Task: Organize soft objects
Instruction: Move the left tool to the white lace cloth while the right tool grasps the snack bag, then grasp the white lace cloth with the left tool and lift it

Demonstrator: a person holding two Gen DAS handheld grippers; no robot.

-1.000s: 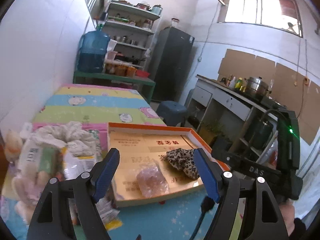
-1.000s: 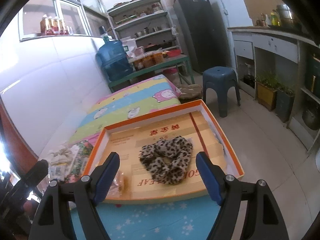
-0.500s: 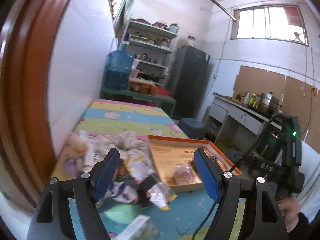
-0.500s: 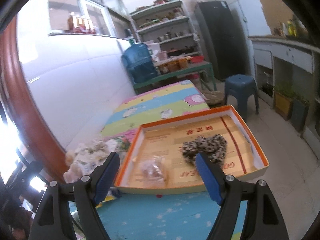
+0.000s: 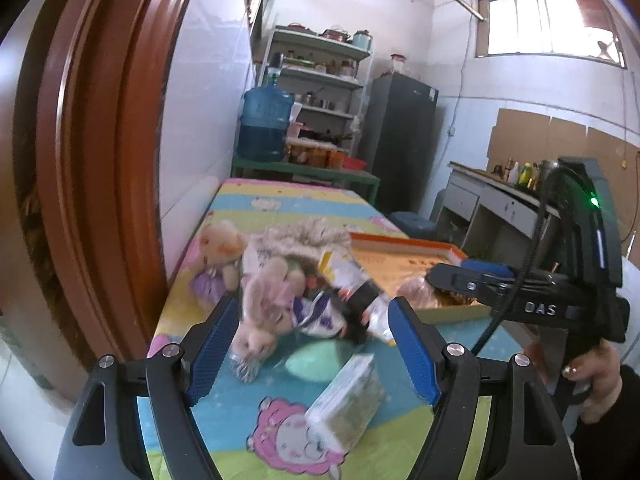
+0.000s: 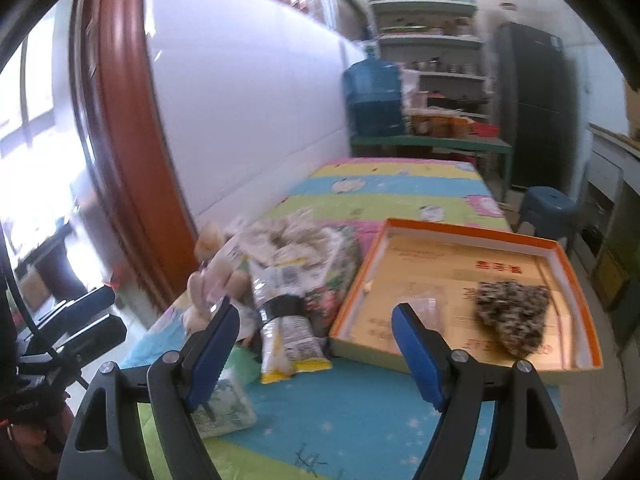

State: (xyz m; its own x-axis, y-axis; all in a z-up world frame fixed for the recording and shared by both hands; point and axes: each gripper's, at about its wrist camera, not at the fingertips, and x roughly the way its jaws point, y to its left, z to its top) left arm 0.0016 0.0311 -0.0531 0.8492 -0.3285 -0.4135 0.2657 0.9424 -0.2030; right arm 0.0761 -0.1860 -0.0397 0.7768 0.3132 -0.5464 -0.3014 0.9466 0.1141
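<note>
Both grippers swung left, from orange tray (image 6: 576,292) to toy pile (image 5: 280,280)

Lived-in home kitchen: open shelves (image 5: 320,76) crowded with pots and jars, large blue water jug (image 5: 264,124), dark fridge (image 5: 404,140), counter (image 5: 492,196) lined with bottles, plastic stool (image 6: 550,208).

White-walled room with shelving (image 5: 320,64), dark fridge (image 5: 402,140), barred window (image 5: 548,24).
</note>
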